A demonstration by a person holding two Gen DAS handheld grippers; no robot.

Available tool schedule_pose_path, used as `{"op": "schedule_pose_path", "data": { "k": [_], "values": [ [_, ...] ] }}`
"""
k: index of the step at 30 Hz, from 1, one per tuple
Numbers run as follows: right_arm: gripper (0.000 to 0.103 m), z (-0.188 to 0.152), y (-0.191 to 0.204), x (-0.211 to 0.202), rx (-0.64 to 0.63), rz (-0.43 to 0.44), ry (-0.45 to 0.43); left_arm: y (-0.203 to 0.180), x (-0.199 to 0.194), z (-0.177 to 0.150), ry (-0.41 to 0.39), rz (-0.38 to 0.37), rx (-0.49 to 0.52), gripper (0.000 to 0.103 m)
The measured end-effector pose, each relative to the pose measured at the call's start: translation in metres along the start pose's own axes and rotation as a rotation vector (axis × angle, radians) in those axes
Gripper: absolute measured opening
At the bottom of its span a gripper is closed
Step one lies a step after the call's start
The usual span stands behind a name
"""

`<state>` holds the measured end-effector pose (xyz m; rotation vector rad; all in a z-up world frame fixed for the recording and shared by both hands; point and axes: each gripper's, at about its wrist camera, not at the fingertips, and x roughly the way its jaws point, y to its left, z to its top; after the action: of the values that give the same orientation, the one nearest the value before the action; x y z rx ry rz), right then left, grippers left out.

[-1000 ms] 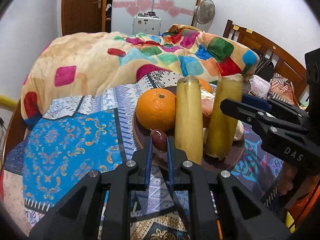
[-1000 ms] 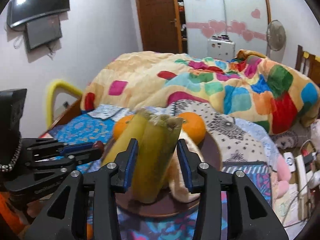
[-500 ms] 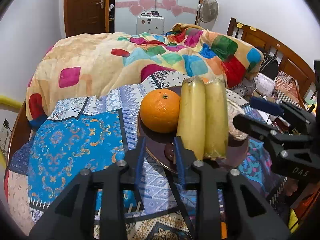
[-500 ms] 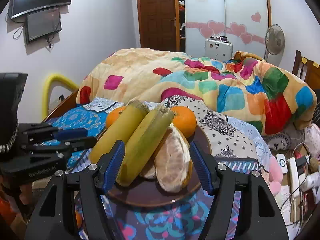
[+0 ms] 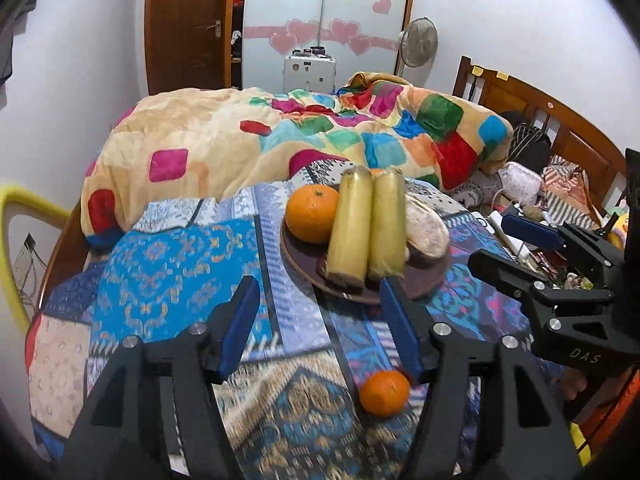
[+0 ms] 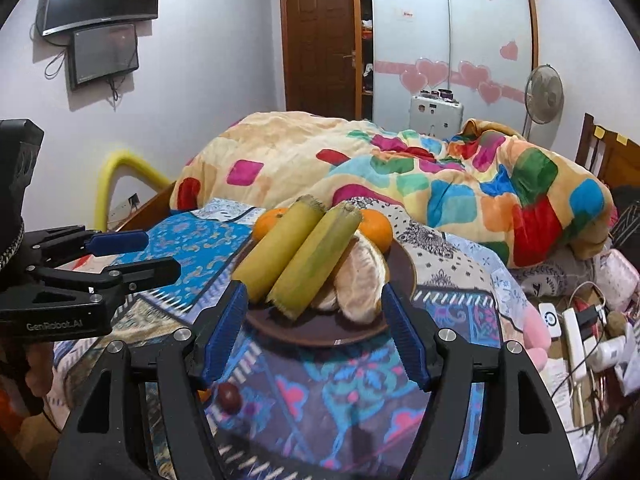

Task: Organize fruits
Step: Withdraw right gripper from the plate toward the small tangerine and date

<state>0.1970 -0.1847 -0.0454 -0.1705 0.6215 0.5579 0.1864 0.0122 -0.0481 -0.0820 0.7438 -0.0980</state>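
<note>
A dark brown plate [image 5: 304, 268] [image 6: 320, 332] on the patterned bedspread holds two yellow-green sugarcane pieces [image 5: 366, 226] [image 6: 300, 256], an orange [image 5: 312, 214], a second orange [image 6: 376, 230] and a peeled pomelo piece [image 6: 360, 280] [image 5: 428, 228]. My left gripper [image 5: 320, 316] is open and empty, just short of the plate. My right gripper [image 6: 314, 320] is open and empty, its jaws on either side of the plate's near rim. A small orange [image 5: 384, 394] lies loose on the bedspread. A small dark red fruit [image 6: 229, 397] lies loose near my right gripper.
A rumpled colourful quilt [image 5: 280, 148] lies behind the plate. Chargers, cables and small clutter [image 6: 580, 328] lie at the right by the wooden headboard [image 5: 560, 120]. A yellow rail [image 6: 116, 176] stands at the bed's left edge.
Both grippers have opened wide and drawn back from the plate. The left let go of the dark red fruit; the right let go of the sugarcane piece, which now lies on the plate.
</note>
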Motion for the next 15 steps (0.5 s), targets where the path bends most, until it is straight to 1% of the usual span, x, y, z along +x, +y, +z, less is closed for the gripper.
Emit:
{"op": "schedule_pose_path", "data": {
  "k": [3, 7, 11, 15],
  "values": [
    [0.067, -0.009, 0.004, -0.010, 0.000, -0.003, -0.001, -0.004, -0.008, -0.011, 0.008, -0.001, -0.002, 0.062],
    [0.072, -0.022, 0.005, -0.020, 0.013, -0.010, 0.008, -0.010, -0.011, -0.028, 0.034, -0.008, -0.002, 0.062],
    [0.073, -0.033, 0.003, -0.023, 0.024, -0.022, 0.023, -0.015, -0.005, -0.042, 0.059, -0.021, -0.007, 0.062],
    [0.073, -0.046, -0.001, -0.022, 0.042, -0.023, 0.047, -0.025, 0.001, -0.057, 0.077, -0.016, 0.024, 0.062]
  ]
}}
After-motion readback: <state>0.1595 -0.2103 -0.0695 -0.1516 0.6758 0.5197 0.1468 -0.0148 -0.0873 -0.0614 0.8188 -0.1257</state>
